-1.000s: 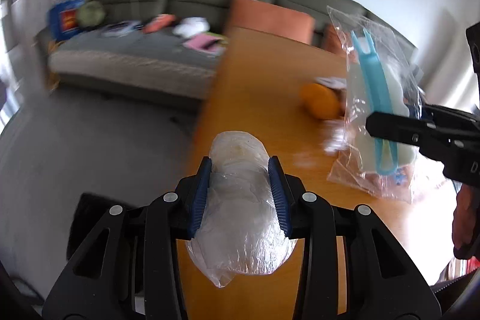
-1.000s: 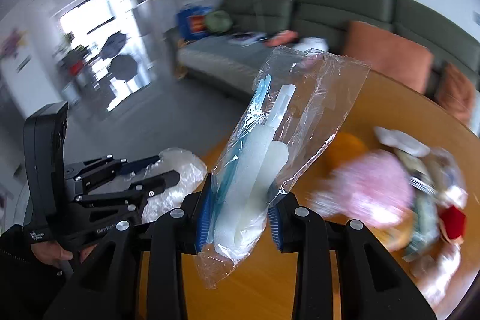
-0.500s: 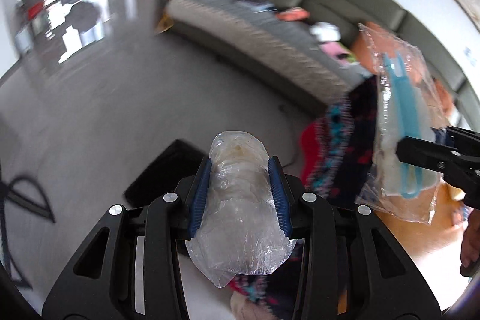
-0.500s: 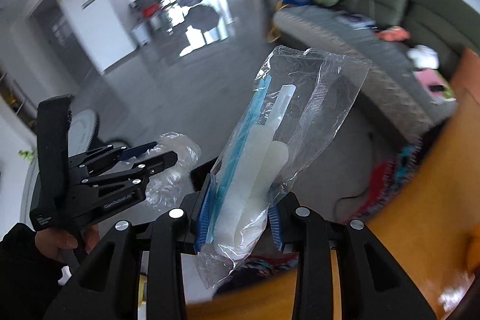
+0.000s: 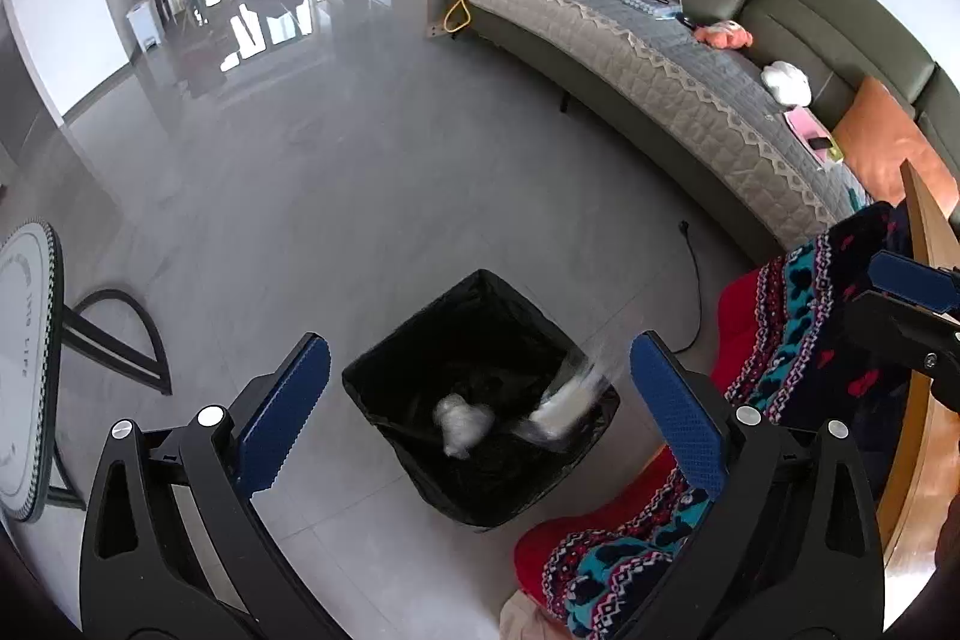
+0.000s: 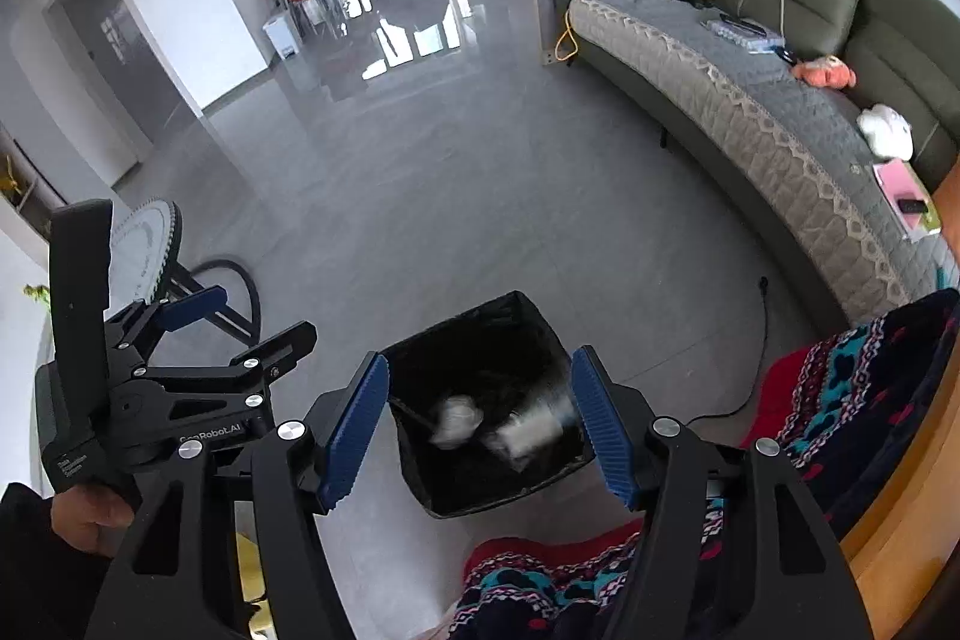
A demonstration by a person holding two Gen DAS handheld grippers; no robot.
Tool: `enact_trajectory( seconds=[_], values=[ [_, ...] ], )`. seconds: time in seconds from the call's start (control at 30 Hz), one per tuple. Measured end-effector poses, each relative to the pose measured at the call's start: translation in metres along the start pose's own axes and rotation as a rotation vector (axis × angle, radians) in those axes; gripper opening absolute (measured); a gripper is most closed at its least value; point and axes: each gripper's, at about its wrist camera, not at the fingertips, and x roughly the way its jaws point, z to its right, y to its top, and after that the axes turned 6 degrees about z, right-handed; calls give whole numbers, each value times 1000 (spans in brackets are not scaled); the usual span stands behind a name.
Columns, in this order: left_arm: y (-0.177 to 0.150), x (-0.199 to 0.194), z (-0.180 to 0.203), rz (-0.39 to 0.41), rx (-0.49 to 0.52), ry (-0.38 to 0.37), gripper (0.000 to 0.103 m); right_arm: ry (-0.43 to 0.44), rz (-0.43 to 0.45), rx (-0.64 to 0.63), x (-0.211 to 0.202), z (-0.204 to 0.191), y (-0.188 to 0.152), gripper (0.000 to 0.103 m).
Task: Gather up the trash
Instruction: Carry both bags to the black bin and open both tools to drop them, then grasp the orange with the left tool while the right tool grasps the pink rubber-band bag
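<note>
A black-lined trash bin (image 5: 414,340) stands on the grey floor; it also shows in the right wrist view (image 6: 474,322). A crumpled clear wrap (image 5: 462,421) (image 6: 456,418) and a clear bag of white and blue items (image 5: 567,400) (image 6: 534,427) are blurred inside the bin's mouth. My left gripper (image 5: 480,406) is open and empty above the bin. My right gripper (image 6: 480,424) is open and empty above the bin too. The left gripper shows at the left of the right wrist view (image 6: 240,328), the right gripper at the right edge of the left wrist view (image 5: 912,292).
A patterned red and blue cloth (image 5: 798,334) hangs beside the bin, next to the wooden table edge (image 5: 924,214). A long green sofa (image 5: 690,58) with loose items runs behind. A round-topped stand (image 5: 30,358) is at the left. A black cable (image 5: 696,280) lies on the floor.
Both grippers swung from the table to above the bin and opened. The clear wrap and the bag left the jaws and are dropping into the bin.
</note>
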Motion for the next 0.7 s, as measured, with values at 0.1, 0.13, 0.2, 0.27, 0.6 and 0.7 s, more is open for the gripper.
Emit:
enact_trajectory(
  seconds=[0.1,0.13,0.2,0.27,0.6,0.7],
  values=[
    [-2,-5,6,2,20,-7,97,-14,5,17,-1,9,-3,65],
    [-3,-8,9,2,25,-12,97,-15,8,23,-2,11,-3,65],
    [-6,-16,20,6,39,-27,97,-12,19,43,-12,16,-8,65],
    [-7,-22,29,15,54,-40,97,-10,27,60,-22,22,-12,65],
    [-2,-74,114,100,190,-214,97,-60,138,202,-113,71,-49,65],
    [-5,-85,151,109,231,-289,97,-106,171,258,-147,94,-70,65]
  ],
)
